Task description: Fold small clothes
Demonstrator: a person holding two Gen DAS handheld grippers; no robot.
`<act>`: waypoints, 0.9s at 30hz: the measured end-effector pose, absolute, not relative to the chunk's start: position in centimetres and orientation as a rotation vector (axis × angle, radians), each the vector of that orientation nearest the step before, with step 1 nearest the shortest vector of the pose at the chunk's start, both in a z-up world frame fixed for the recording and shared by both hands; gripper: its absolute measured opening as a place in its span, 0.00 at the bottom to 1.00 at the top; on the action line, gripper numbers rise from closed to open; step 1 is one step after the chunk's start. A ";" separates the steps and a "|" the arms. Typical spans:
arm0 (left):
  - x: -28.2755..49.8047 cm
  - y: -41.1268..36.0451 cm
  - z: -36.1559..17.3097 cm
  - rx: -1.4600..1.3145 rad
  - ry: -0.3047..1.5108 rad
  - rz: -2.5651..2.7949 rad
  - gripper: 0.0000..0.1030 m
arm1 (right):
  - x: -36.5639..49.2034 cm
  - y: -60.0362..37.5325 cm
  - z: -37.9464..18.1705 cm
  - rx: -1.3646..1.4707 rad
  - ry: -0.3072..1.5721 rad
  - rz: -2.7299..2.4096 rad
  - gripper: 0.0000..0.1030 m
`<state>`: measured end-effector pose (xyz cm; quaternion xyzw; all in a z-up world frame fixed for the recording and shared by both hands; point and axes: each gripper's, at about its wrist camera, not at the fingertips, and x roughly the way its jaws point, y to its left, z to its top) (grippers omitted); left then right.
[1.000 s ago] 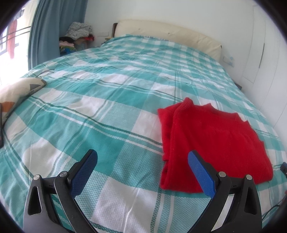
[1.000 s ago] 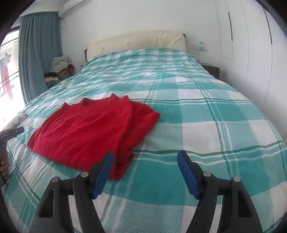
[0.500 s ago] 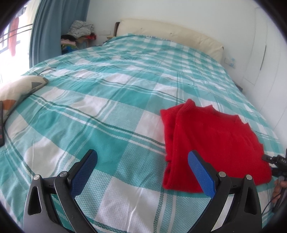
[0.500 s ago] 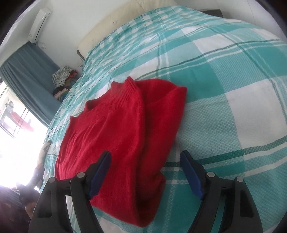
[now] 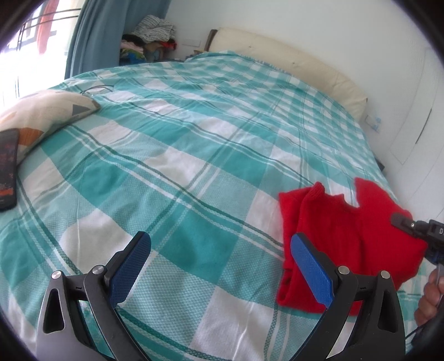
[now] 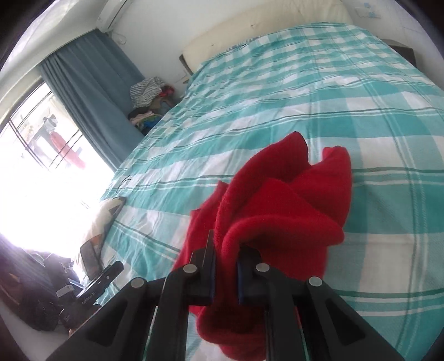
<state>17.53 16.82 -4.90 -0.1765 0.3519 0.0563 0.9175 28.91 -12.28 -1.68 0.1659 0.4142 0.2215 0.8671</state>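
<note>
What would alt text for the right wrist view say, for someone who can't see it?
The right gripper, its jaws just closed, pinches a bunched fold of a red sweater above a teal and white checked bedspread. Behind are a cream headboard, a blue curtain and a bright window.

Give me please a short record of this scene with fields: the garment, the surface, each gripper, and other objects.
garment: red knit sweater, partly folded, one edge bunched and lifted
surface: bed with teal and white checked bedspread
right gripper: jaws have just closed, shut on the sweater's edge
left gripper: open, empty, beside the sweater
other objects: patterned pillow, dark phone, blue curtain, clothes pile
</note>
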 end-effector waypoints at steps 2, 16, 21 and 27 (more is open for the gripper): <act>17.5 17.4 -5.0 -0.384 0.726 0.124 0.98 | 29.9 -8.6 -3.0 0.302 0.877 0.479 0.11; 17.8 19.6 -4.9 -0.449 0.741 0.148 0.98 | 26.2 -4.7 -3.7 0.155 0.892 0.691 0.73; 17.9 19.1 -5.0 -0.428 0.747 0.138 0.98 | 26.7 -6.2 -6.1 0.107 0.932 0.568 0.66; 18.2 18.7 -5.5 -0.408 0.771 0.116 0.98 | 22.3 0.0 -11.2 -0.081 1.025 0.726 0.64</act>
